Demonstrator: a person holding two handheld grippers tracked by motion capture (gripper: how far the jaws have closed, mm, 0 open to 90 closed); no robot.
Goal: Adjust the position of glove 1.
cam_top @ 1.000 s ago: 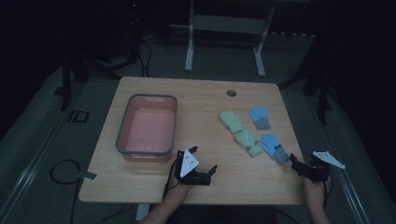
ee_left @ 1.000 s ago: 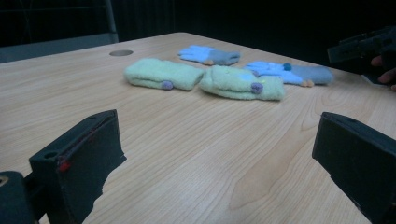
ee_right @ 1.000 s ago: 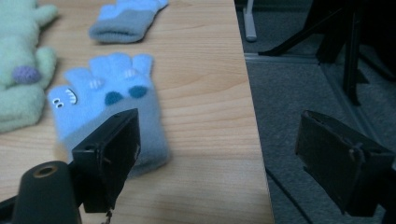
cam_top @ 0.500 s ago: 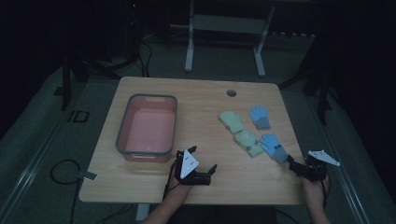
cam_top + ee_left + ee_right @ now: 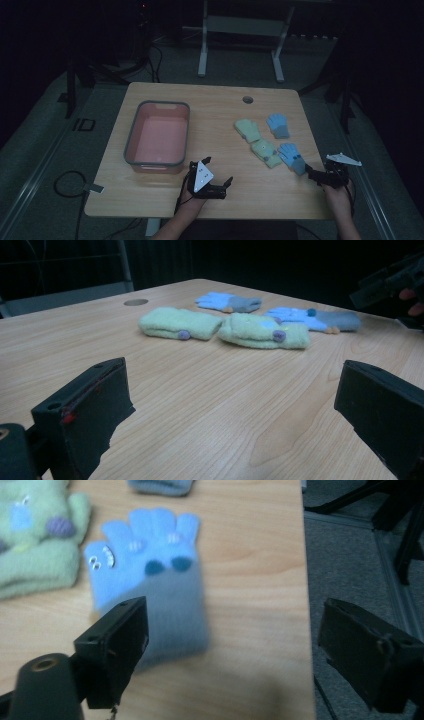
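Right gripper [image 5: 227, 652] wide open, empty, just short of blue glove [image 5: 150, 585]; cuff nearest, long axis running away; left gripper [image 5: 212, 182] farther, open, empty.

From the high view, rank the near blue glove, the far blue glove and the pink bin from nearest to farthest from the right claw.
1. Near blue glove, just ahead-left of the right claw.
2. Far blue glove, farther back on the table.
3. Pink bin, across on the left side.
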